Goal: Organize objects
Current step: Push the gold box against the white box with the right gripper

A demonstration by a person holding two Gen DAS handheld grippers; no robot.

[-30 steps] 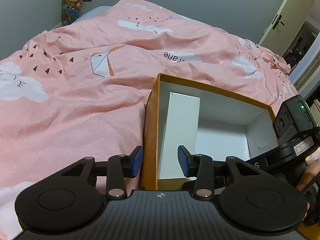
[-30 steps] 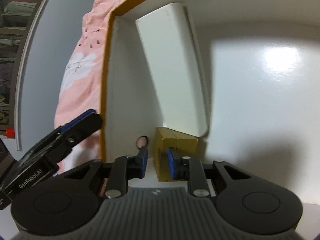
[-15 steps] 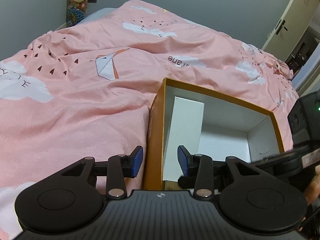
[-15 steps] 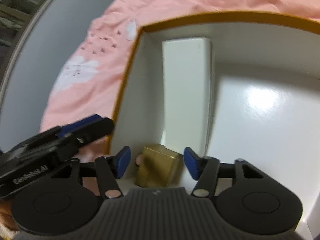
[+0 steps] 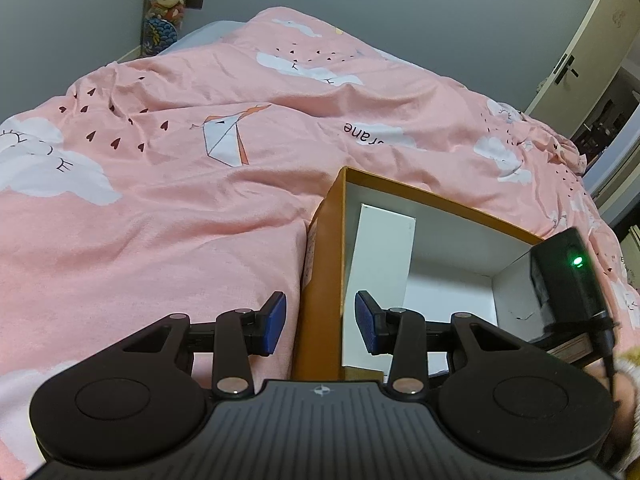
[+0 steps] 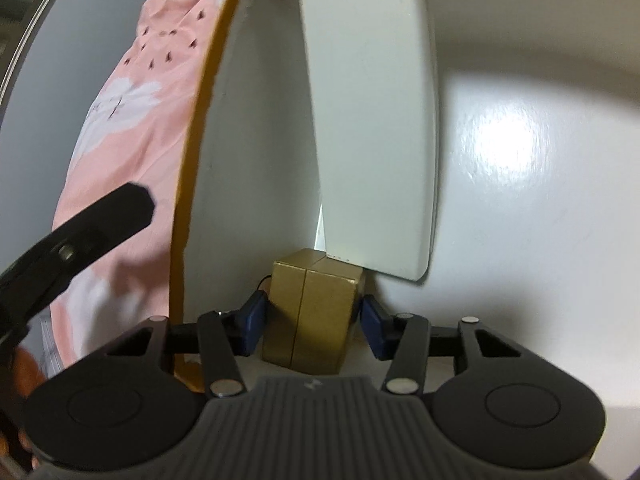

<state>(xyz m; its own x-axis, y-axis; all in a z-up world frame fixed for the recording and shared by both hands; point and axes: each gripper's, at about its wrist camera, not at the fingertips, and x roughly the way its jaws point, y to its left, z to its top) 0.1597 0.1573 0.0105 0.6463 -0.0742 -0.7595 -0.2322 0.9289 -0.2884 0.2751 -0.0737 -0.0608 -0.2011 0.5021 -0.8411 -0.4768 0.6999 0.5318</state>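
Note:
An orange box with a white inside lies on the pink bed. A flat white carton leans against its left inner wall; it also shows in the right wrist view. A small gold box sits in the near left corner below it. My right gripper is open, its blue pads on either side of the gold box with small gaps. My left gripper is open and straddles the orange box's left wall.
The pink printed bedspread surrounds the box. Grey walls stand behind, with stuffed toys at the far left and a door at the right. The right gripper's body hangs over the box's right side.
My right gripper opened, pulled back, then came down again with its pads around the gold box. My left gripper stayed open at the box's left wall and drew back a little.

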